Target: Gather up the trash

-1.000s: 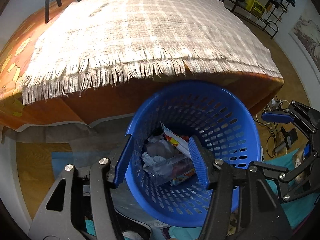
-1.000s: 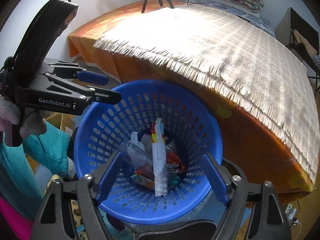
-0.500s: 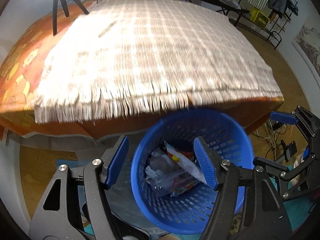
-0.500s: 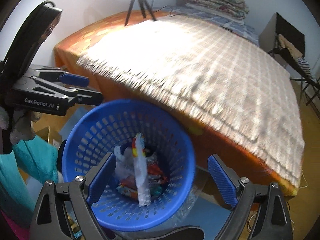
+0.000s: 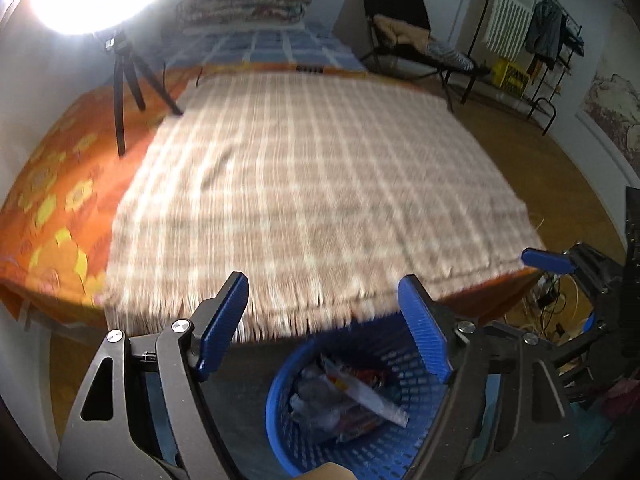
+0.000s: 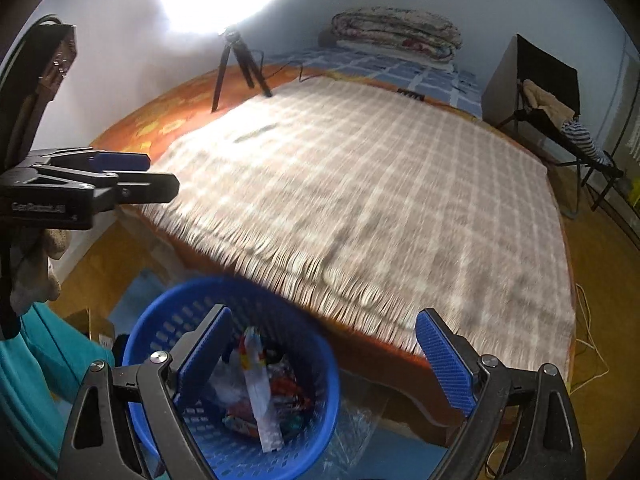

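A blue perforated basket (image 5: 276, 412) (image 6: 320, 432) stands on the floor at the foot of the bed. Inside lies trash: crumpled clear plastic and colourful wrappers (image 5: 352, 396) (image 6: 260, 392). My left gripper (image 5: 324, 320) hangs above the basket's near side, its jaws opening with nothing between them. Held wide and empty, my right gripper (image 6: 324, 356) hovers above the basket's right edge and the bed's fringe. In the right wrist view the left gripper (image 6: 120, 176) shows at the left edge; the right gripper (image 5: 548, 260) shows at the right of the left wrist view.
A bed with a beige checked fringed blanket (image 5: 312, 184) (image 6: 360, 200) over an orange sheet fills the middle. A tripod (image 5: 124, 80) with a bright lamp stands on it. Folded bedding (image 6: 396, 32), a dark chair (image 5: 404, 36), a clothes rack (image 5: 548, 48), floor cables (image 5: 548, 300).
Both grippers have risen away from the basket and tilted up, so the whole bed now shows. The left jaws have spread wider. The trash stays in the basket.
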Demonstrator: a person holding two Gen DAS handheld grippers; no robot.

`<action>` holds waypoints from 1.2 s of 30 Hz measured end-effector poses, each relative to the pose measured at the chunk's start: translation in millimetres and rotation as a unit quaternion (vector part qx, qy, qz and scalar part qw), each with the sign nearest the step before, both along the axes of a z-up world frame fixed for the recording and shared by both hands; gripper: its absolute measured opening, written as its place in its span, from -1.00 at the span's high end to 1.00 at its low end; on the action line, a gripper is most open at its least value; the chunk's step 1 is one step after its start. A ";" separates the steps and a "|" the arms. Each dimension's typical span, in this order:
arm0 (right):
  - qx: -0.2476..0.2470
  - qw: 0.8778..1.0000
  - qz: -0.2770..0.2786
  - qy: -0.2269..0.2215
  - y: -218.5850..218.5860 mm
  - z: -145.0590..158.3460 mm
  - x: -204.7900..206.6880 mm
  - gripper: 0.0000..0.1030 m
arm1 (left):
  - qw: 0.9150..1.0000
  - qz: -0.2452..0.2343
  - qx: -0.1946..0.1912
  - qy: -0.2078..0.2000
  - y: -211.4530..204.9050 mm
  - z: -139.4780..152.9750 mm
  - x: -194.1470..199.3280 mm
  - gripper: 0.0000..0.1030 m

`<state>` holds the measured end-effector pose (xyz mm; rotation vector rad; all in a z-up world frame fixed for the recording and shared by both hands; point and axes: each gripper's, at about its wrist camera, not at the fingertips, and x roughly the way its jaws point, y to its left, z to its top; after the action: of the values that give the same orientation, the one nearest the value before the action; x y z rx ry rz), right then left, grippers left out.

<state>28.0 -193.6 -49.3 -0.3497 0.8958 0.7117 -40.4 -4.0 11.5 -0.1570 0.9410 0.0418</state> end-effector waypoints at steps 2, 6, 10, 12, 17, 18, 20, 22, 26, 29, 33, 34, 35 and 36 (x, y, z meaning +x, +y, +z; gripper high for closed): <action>0.007 1.000 -0.007 0.000 -0.7 6.0 9.1 -0.83 | 1.000 -0.002 0.006 -0.014 -2.3 11.4 4.9 -0.55; 0.018 1.000 -0.020 -0.008 -1.6 20.0 24.5 -0.83 | 0.999 -0.004 0.020 -0.038 -5.6 34.2 17.1 -0.58; 0.032 0.999 -0.032 -0.027 -0.5 37.4 42.4 -0.84 | 0.998 0.001 0.020 -0.057 -4.1 50.4 28.2 -0.70; 0.043 0.998 -0.039 -0.030 0.3 43.4 51.4 -0.92 | 0.998 0.002 0.021 -0.064 -3.3 57.9 35.4 -0.73; 0.085 0.994 -0.062 -0.035 -1.2 55.2 73.0 -0.99 | 0.996 0.011 0.021 -0.081 -1.0 67.2 46.7 -0.92; 0.087 0.993 -0.064 -0.036 -0.2 54.9 76.5 -0.99 | 0.996 0.014 0.025 -0.086 -0.6 68.1 49.3 -0.92; 0.091 0.993 -0.071 -0.035 1.4 53.0 84.5 -0.99 | 0.995 0.016 0.031 -0.089 -0.7 67.7 51.9 -0.96; 0.096 0.992 -0.075 -0.028 1.9 50.9 90.9 -0.99 | 0.995 0.017 0.037 -0.089 -1.3 66.6 57.0 -0.97; 0.101 0.991 -0.088 -0.026 3.6 46.0 104.4 -0.99 | 0.996 0.021 0.035 -0.082 2.2 59.8 68.0 -0.99; 0.106 0.989 -0.098 -0.019 3.8 41.9 114.8 -0.99 | 0.997 0.024 0.026 -0.075 5.2 54.8 74.0 -0.99; 0.109 0.988 -0.108 -0.013 1.7 38.0 122.7 -0.99 | 0.997 0.032 0.026 -0.066 7.0 48.7 79.6 -0.99; 0.110 0.988 -0.111 -0.011 1.0 37.2 124.1 -0.99 | 0.997 0.034 0.027 -0.065 6.8 48.5 80.0 -0.99; 0.110 0.987 -0.113 -0.011 0.6 36.7 124.8 -0.99 | 0.997 0.035 0.029 -0.062 6.8 47.1 80.6 -0.99; 0.111 0.987 -0.114 -0.011 0.1 36.3 125.8 -0.99 | 0.997 0.035 0.029 -0.061 6.5 46.6 80.7 -0.99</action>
<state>153.8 -193.5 -13.0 -0.0552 0.8114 0.5866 40.2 2.4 58.1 -0.1369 0.8107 0.1239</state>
